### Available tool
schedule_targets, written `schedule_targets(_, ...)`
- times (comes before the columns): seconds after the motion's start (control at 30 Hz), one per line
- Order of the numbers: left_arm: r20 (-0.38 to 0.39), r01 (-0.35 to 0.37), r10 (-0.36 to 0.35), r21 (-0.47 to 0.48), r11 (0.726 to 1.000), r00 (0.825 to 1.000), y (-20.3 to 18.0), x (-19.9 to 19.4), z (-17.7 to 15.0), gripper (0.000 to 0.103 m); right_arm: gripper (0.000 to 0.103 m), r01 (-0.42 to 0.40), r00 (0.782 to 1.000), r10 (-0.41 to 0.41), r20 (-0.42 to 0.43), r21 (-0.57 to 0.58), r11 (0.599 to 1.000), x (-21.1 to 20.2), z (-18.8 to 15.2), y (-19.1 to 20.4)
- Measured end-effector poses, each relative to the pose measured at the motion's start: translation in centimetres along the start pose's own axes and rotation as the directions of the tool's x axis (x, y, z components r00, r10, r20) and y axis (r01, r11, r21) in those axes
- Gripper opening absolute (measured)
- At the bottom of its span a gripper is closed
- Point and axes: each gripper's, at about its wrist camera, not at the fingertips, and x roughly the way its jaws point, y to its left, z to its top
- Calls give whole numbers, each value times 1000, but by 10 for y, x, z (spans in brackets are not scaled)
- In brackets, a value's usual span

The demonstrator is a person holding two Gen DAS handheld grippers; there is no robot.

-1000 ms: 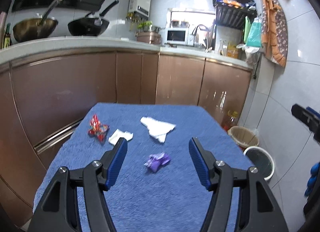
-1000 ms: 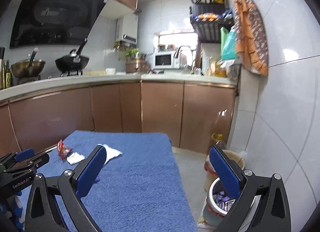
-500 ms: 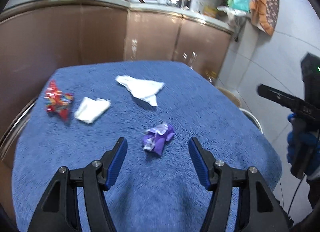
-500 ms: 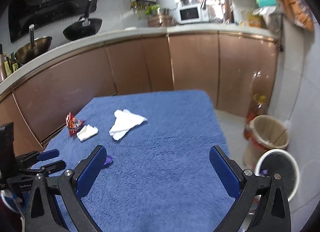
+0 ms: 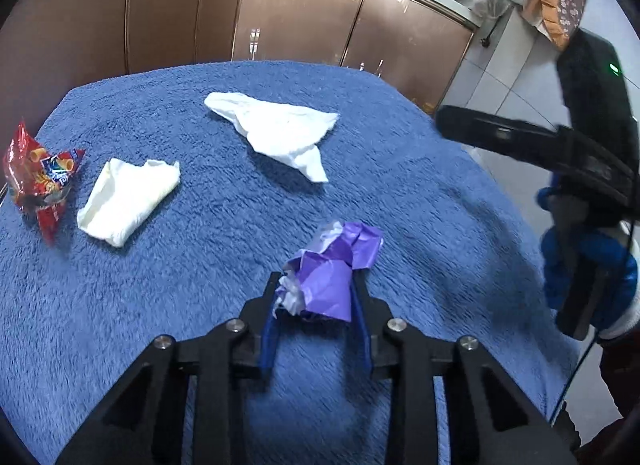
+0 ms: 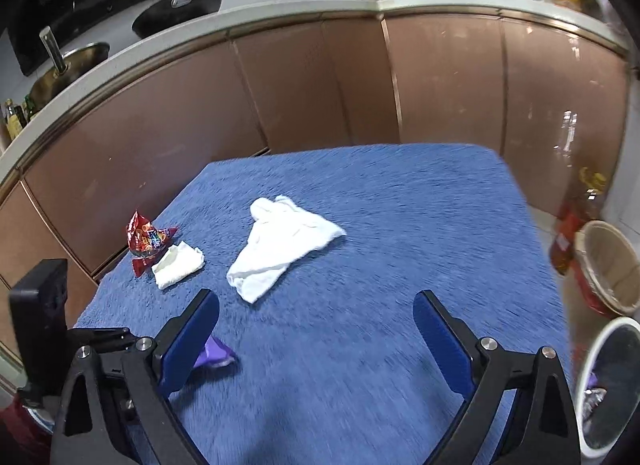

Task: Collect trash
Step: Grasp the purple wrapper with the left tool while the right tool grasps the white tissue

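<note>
Left wrist view, left to right: red snack wrapper [image 5: 38, 179] at the far left edge of the bench [image 5: 400, 193], which carries a blue fleecy cover. Small white tissue [image 5: 128, 195] lies just beside the wrapper, a narrow gap between them. Large white tissue [image 5: 280, 133] sits further back, near bench centre, well apart from both. Left tongs [image 5: 316, 291] are clamped on a crumpled purple wrapper [image 5: 334, 269] with a bit of white showing at its left end; both blue pads press its sides. Whether the wrapper is lifted off the cover or touching it: cannot tell. At the right edge, a blue-gloved hand [image 5: 588, 261] holds the other tool's black body out past the bench edge.

Right wrist view, left to right: left tool's black body at lower left, purple wrapper [image 6: 214, 355] partly hidden behind the right tongs' left finger. Red snack wrapper [image 6: 148, 241] and small tissue [image 6: 178, 263] here look like they touch, near the bench's left edge. Large tissue [image 6: 280, 245] is mid-bench. Right tongs [image 6: 316, 335] are spread wide, nothing between the fingers, above the near part of the bench [image 6: 400, 201]. Off the bench to the right, on the floor: a tan bin [image 6: 610, 269] with a red liner edge, and nearer a white-rimmed bin [image 6: 608, 381] with some purple and silvery scraps inside. Brown cabinets [image 6: 280, 97] run behind the bench.
</note>
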Motion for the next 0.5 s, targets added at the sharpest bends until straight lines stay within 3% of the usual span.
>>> schedule_targets(0.23, 22, 45, -43, -53, 998, 999, 11, 0, 2, 26, 84, -67, 994, 66, -89, -7, 998, 65, 23, 3)
schedule_targets(0.37, 32, 50, -48, -61, 997, 998, 13, -5, -2, 25, 79, -67, 989, 64, -132, -18, 998, 93, 34, 5)
schedule_targets(0.43, 35, 56, -54, -67, 996, 998, 15, -7, -2, 25, 69, -63, 986, 58, -157, -24, 998, 105, 36, 6)
schedule_targets(0.5, 38, 54, -51, -68, 996, 998, 16, -10, -4, 25, 51, -46, 984, 39, -171, -36, 998, 116, 37, 7)
